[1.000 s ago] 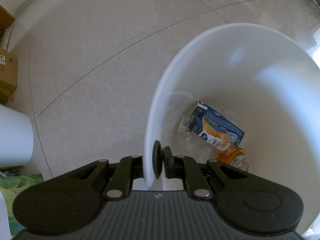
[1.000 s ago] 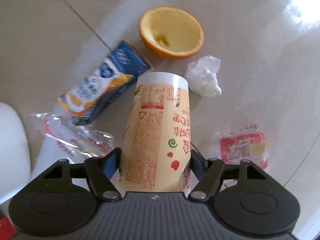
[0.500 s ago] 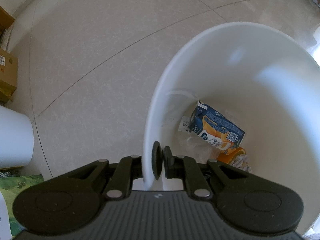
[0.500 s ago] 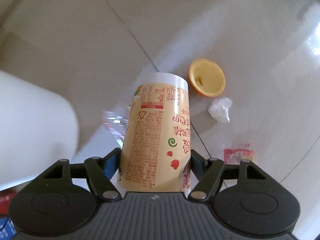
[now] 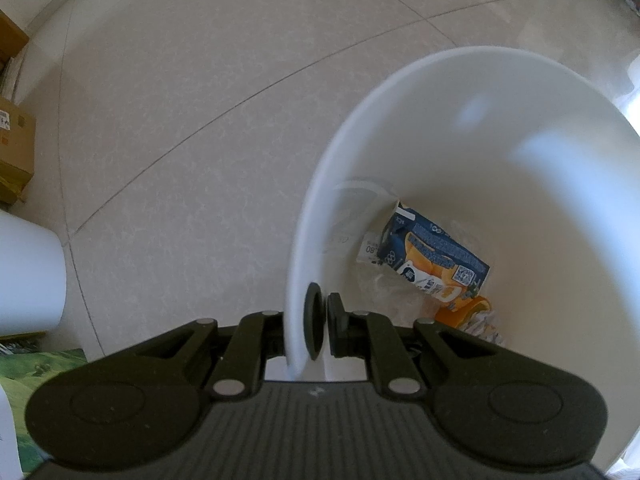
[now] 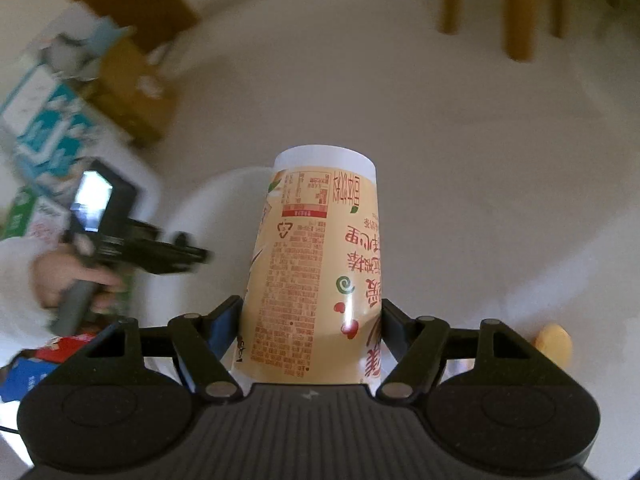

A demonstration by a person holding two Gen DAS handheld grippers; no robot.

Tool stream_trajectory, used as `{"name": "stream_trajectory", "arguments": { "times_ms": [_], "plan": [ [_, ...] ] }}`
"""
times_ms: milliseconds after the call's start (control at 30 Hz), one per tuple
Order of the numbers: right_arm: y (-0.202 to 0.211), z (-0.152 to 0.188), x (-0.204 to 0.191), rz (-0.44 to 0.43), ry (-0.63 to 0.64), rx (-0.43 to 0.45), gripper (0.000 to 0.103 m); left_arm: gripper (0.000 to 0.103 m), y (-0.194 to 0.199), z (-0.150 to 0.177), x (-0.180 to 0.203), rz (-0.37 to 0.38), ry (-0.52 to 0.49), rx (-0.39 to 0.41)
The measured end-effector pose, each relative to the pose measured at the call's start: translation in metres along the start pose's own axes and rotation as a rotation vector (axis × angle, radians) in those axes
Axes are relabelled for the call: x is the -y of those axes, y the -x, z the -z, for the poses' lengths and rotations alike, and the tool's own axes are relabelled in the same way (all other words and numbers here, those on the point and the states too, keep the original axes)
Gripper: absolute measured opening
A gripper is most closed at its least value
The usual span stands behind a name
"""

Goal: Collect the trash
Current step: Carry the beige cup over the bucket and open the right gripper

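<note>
My left gripper is shut on the near rim of a white bin, one pad outside the wall and one inside. A blue and orange drink carton, an orange peel and crumpled paper lie at the bin's bottom. In the right wrist view my right gripper is shut on a tan paper cup with red print, held off the floor. Behind the cup the white bin shows, with a hand holding the left gripper at its rim.
Cardboard boxes and blue-white cartons stand at the left. Wooden furniture legs rise at the far right. An orange half lies on the pale tiled floor. A second white container stands at the left.
My right gripper has lifted the cup away from the floor litter and swung up, bringing the bin and left hand into view. The left gripper has kept its hold on the bin rim.
</note>
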State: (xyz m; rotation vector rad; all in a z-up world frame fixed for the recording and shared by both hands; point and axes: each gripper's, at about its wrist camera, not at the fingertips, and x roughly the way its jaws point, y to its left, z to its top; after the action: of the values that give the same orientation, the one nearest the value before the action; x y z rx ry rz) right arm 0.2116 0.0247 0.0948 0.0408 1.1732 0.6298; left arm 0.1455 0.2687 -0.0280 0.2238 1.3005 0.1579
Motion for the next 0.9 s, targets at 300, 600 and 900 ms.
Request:
{"name": "stream_trajectory", "arguments": {
  "times_ms": [300,600,900],
  "plan": [
    [-0.025,-0.014,-0.031,-0.111,0.055,-0.01,0.092,0.01,0.001,-0.001,0.0,0.003,-0.002,-0.001],
    [-0.015,0.007,0.01,0.03,0.018,0.004,0.093,0.01,0.0,0.0,0.001,0.0,0.002,0.002],
    [-0.014,0.044,0.064,0.156,-0.021,0.035,0.093,0.01,0.0,0.0,0.003,-0.006,-0.002,0.002]
  ]
}}
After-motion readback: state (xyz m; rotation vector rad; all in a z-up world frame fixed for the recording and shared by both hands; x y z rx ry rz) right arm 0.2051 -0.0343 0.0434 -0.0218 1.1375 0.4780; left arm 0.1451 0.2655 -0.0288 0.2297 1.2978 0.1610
